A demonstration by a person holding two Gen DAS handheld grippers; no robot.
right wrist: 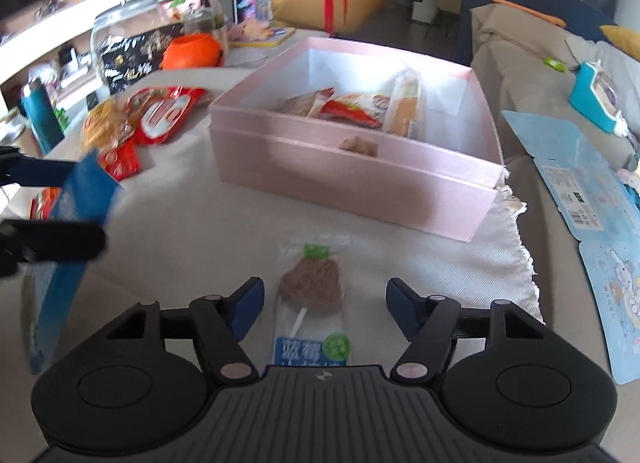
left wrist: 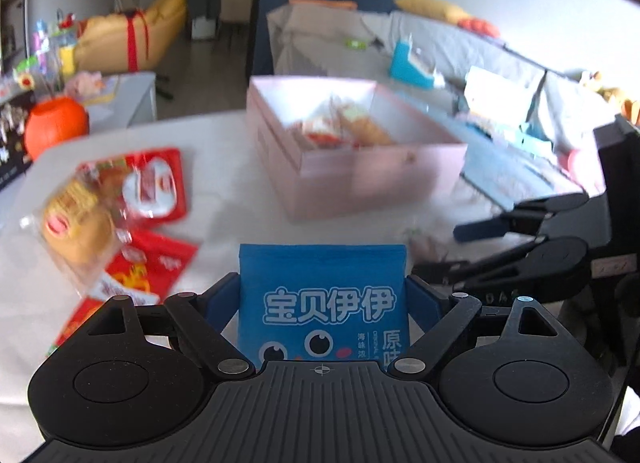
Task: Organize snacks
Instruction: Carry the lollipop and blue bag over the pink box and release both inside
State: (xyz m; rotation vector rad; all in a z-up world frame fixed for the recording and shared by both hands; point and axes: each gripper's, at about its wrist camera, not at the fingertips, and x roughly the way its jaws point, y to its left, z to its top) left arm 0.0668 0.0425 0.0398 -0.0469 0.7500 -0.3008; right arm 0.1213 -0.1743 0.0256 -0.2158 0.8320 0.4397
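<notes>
My left gripper (left wrist: 323,295) is shut on a blue snack packet (left wrist: 322,303) with white Chinese letters, held above the table short of the pink box (left wrist: 360,175); it also shows at the left of the right wrist view (right wrist: 84,191). The pink box (right wrist: 360,179) holds several wrapped snacks (right wrist: 352,107). My right gripper (right wrist: 325,303) is open, its fingers on either side of a clear-wrapped brown lollipop (right wrist: 312,287) that lies on the white cloth. The right gripper shows at the right of the left wrist view (left wrist: 472,251).
Red and yellow snack bags (left wrist: 120,199) lie left of the box, also in the right wrist view (right wrist: 140,119). An orange pumpkin-shaped container (right wrist: 192,51), a glass jar (right wrist: 128,27) and a teal bottle (right wrist: 40,115) stand at the far left. Blue cards (right wrist: 580,183) lie at right.
</notes>
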